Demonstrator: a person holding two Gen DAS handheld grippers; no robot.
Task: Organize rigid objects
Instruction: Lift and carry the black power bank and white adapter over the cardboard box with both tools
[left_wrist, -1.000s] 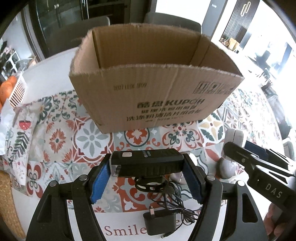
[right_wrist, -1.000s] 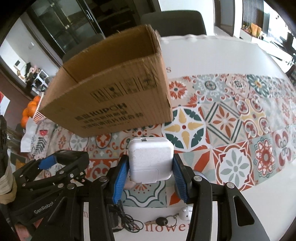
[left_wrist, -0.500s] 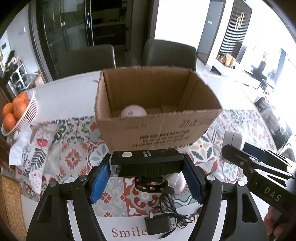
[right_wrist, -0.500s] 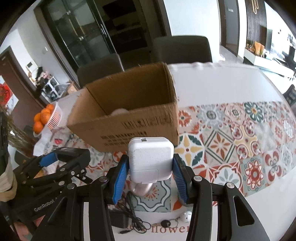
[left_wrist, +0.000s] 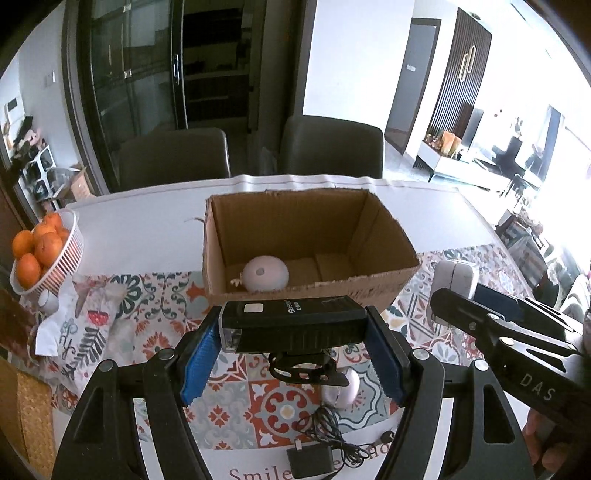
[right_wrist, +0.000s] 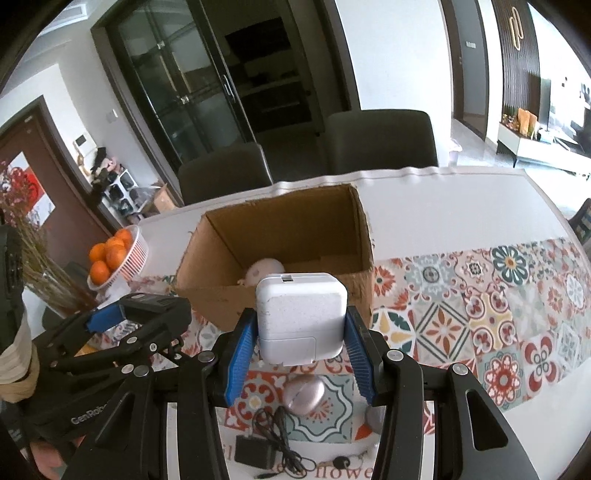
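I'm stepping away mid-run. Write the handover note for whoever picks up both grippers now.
Left gripper: shut on the black bike light, held above the table.
Right gripper: shut on the white power adapter, also held up.
Cardboard box: open, just ahead of both, with one pale round gadget inside.
Done: that one item boxed.
Left: drop both held items in, then the black charger with cord, the pinkish oval case and small bits on the table.

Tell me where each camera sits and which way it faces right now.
Left wrist: on the left tongs, aimed down at the cardboard box; they clamp a black bike light.
Right wrist: on the right tongs, aimed likewise; they clamp a white charger.
Shared: box, basket of oranges, each other's tongs.
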